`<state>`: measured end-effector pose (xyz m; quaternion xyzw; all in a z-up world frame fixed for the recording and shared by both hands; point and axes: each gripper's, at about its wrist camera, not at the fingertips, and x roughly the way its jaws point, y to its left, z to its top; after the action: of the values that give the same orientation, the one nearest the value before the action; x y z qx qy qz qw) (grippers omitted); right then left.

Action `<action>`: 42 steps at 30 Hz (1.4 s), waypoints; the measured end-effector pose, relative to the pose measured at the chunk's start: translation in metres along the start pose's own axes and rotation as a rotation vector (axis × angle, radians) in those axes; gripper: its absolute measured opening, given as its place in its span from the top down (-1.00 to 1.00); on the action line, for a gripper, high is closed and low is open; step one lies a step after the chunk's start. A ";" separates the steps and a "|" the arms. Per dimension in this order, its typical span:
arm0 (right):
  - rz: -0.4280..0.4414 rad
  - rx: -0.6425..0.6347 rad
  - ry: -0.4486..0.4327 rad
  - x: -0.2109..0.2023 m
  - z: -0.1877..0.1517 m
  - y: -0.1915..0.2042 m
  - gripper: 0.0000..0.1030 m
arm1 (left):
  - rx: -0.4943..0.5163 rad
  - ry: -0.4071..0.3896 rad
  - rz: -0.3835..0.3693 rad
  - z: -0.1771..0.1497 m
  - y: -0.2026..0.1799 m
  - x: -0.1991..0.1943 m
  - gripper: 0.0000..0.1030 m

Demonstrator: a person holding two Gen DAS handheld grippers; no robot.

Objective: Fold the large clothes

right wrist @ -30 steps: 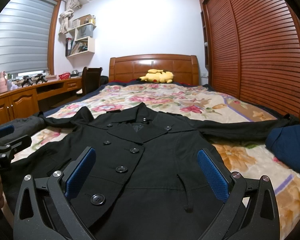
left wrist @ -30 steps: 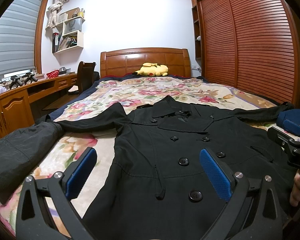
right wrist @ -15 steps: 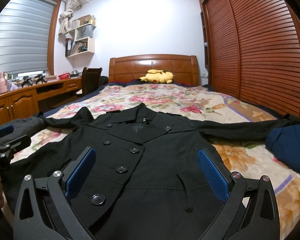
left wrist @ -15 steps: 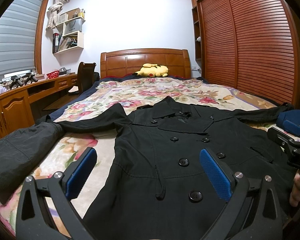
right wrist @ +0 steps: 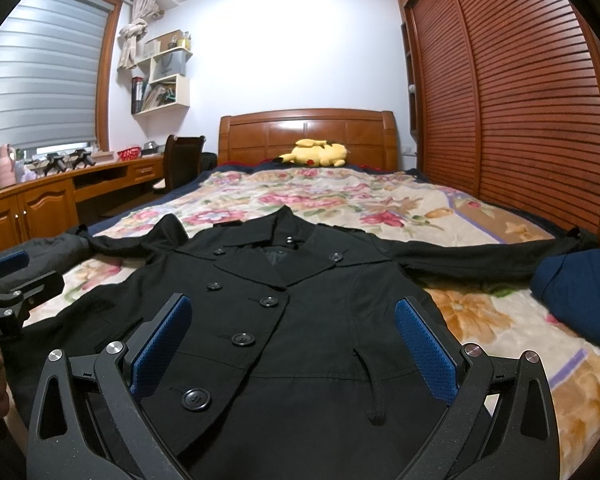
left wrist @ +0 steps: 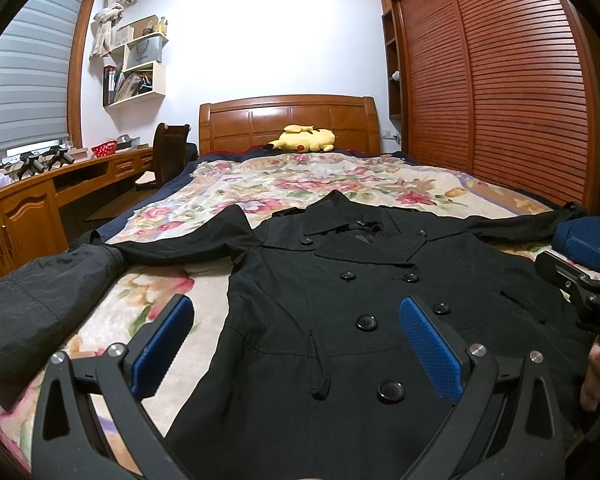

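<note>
Looking along the left hand-held gripper (left wrist: 292, 344), its two blue pads are spread wide with nothing between them, and it hangs just above the lower left part of the black coat (left wrist: 360, 320). The coat lies flat and buttoned on the flowery bed (left wrist: 300, 184), collar toward the headboard, both sleeves stretched out to the sides. A dark puffy jacket (left wrist: 40, 304) lies at the left edge of the bed, beside the coat's left sleeve. Compared with a second ago almost nothing has moved; the view sits the same. Looking along the right hand-held gripper (right wrist: 292, 344), its pads are spread wide too and hold nothing, above the lower right part of the coat. A folded blue cloth (right wrist: 580, 292) sits near the end of the right sleeve, and a yellow plush toy (right wrist: 314, 153) rests by the headboard. This view has not shifted either. So I think the folding has not started yet: both grippers wait over the hem, and no part of the coat is turned over.
</note>
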<state>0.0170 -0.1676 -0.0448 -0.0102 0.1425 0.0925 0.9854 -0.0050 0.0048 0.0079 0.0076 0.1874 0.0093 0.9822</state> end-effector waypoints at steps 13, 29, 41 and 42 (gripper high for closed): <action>0.052 -0.022 0.016 0.002 0.018 0.024 -1.00 | 0.010 0.059 0.047 0.008 0.039 0.008 -1.00; 0.125 -0.092 0.041 0.023 0.040 0.066 -1.00 | 0.043 0.133 0.051 0.023 0.079 0.035 -1.00; 0.161 -0.154 0.078 0.080 0.064 0.094 -1.00 | 0.009 0.237 0.047 0.038 0.125 0.101 -1.00; 0.164 -0.158 0.087 0.085 0.064 0.094 -1.00 | 0.003 0.245 0.043 0.039 0.128 0.106 -1.00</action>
<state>0.0976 -0.0567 -0.0073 -0.0802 0.1779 0.1833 0.9635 0.1056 0.1349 0.0072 0.0118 0.3058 0.0310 0.9515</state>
